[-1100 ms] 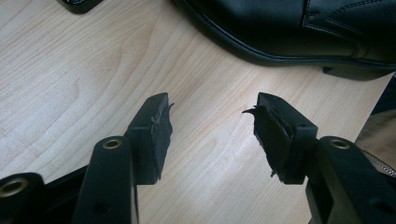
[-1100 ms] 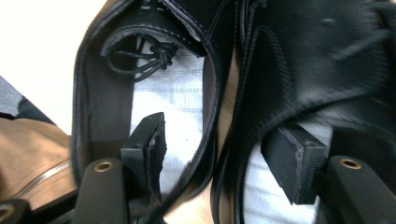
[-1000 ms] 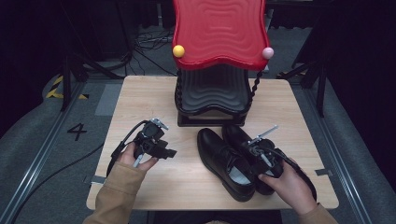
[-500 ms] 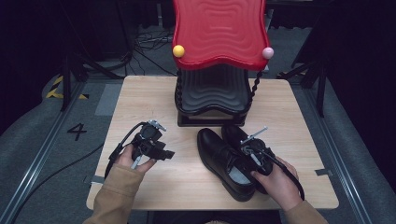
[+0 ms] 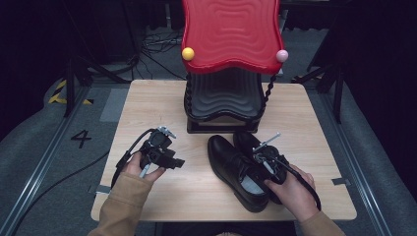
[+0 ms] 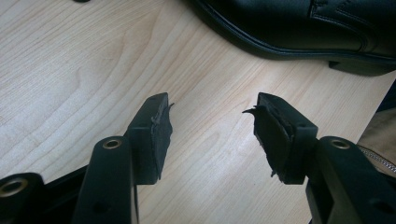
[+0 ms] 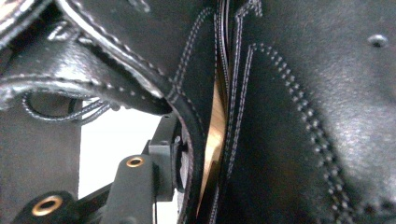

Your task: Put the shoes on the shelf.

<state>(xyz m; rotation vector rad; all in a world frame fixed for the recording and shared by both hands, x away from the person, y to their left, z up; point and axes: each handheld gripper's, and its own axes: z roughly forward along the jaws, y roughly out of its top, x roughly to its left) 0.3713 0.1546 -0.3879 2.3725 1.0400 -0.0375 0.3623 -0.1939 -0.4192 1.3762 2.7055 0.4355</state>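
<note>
Two black leather lace-up shoes lie side by side on the wooden table (image 5: 157,108), the left shoe (image 5: 228,164) nearer me and the right shoe (image 5: 244,139) behind it. My right gripper (image 5: 261,164) is pushed down where they meet. In the right gripper view one finger (image 7: 161,161) sits inside the left shoe (image 7: 116,70), pressed on its wall. The right shoe (image 7: 317,116) hides the other finger. My left gripper (image 5: 176,162) hovers open over bare wood, left of the shoes. In its own view the left gripper (image 6: 212,123) holds nothing, and a shoe (image 6: 289,28) lies beyond it.
A red wavy-topped stand (image 5: 230,34) on a black ribbed base (image 5: 223,98) rises at the back middle of the table, with a yellow ball (image 5: 188,53) and a pink ball (image 5: 281,55) at its corners. Dark floor and cables surround the table.
My right hand has slid its gripper a little left and down onto the shoes. The left gripper has stayed almost still.
</note>
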